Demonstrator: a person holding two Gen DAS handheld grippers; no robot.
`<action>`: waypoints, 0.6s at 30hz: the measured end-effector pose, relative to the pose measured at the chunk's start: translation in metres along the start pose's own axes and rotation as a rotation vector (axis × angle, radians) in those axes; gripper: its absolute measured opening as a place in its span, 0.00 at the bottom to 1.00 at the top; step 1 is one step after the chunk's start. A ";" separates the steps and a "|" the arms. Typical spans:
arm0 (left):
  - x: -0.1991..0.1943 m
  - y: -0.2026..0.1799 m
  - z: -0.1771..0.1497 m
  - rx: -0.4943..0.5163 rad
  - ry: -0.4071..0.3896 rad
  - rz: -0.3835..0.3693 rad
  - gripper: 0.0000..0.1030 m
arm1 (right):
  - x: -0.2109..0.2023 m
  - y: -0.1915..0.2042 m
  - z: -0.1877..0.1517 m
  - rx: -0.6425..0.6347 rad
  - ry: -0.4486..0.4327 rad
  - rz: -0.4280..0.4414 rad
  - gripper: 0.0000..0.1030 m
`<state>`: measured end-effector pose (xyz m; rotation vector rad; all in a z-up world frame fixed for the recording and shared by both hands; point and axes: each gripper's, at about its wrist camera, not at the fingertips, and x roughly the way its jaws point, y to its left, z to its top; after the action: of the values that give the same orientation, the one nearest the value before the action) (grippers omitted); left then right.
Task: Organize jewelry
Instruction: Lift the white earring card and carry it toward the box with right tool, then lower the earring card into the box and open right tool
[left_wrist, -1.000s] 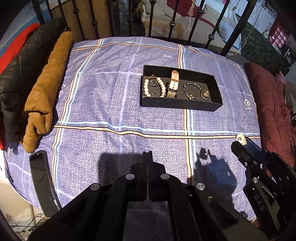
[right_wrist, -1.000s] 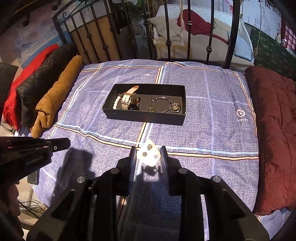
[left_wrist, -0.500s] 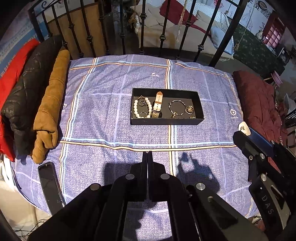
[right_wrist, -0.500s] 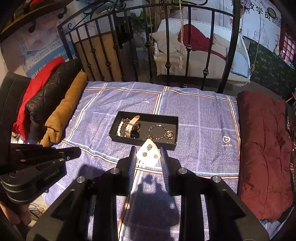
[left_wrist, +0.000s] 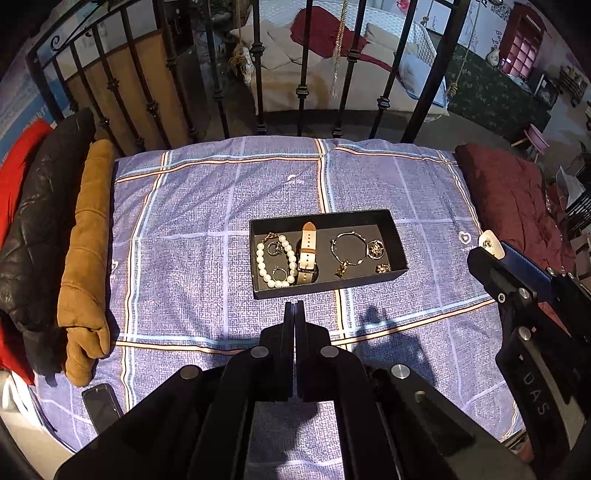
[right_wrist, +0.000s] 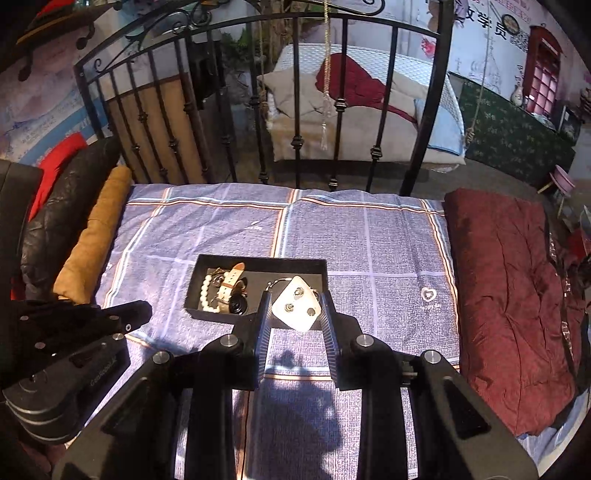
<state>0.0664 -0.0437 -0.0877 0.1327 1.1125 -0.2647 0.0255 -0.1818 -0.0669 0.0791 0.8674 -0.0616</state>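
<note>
The right gripper (right_wrist: 296, 309) had its fingers (right_wrist: 263, 325) pinching a small white card (right_wrist: 296, 308) with studs pinned to it — an earring card, by the look of it. The card was tilted on one corner, gripped at its two side edges. It looked light, stiff and thin, so it would probably slip or twist under a loose hold; the edges seemed the right place to grip, clear of the studs.

The left gripper (left_wrist: 294, 314) had its fingers (left_wrist: 287, 325) pressed together on nothing, above the bedspread (left_wrist: 184, 221).

Just beyond both pairs of fingers sat the black tray (left_wrist: 400, 254) on the bed. It held a pearl bracelet (left_wrist: 275, 262), a watch with a pale strap (left_wrist: 307, 254), a thin bangle (left_wrist: 349, 251) and small gold pieces. All of these looked light and apt to tangle; the pearls and bangle would be best lifted by the loop.

Compared with half a second earlier, both grippers had risen and drawn back from the tray, which looked smaller in the right view, while the card stayed held.
</note>
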 end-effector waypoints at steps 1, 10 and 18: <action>0.002 0.001 0.001 0.006 -0.008 0.006 0.00 | 0.003 0.000 0.001 0.005 -0.002 -0.010 0.26; 0.021 0.006 0.010 -0.015 -0.038 0.019 0.00 | 0.022 0.000 0.008 0.044 -0.027 -0.039 0.26; 0.038 -0.005 0.020 -0.031 -0.077 0.031 0.00 | 0.042 -0.010 0.011 0.065 -0.038 -0.021 0.26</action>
<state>0.0982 -0.0584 -0.1126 0.1112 1.0369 -0.2231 0.0598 -0.1942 -0.0920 0.1287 0.8284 -0.1109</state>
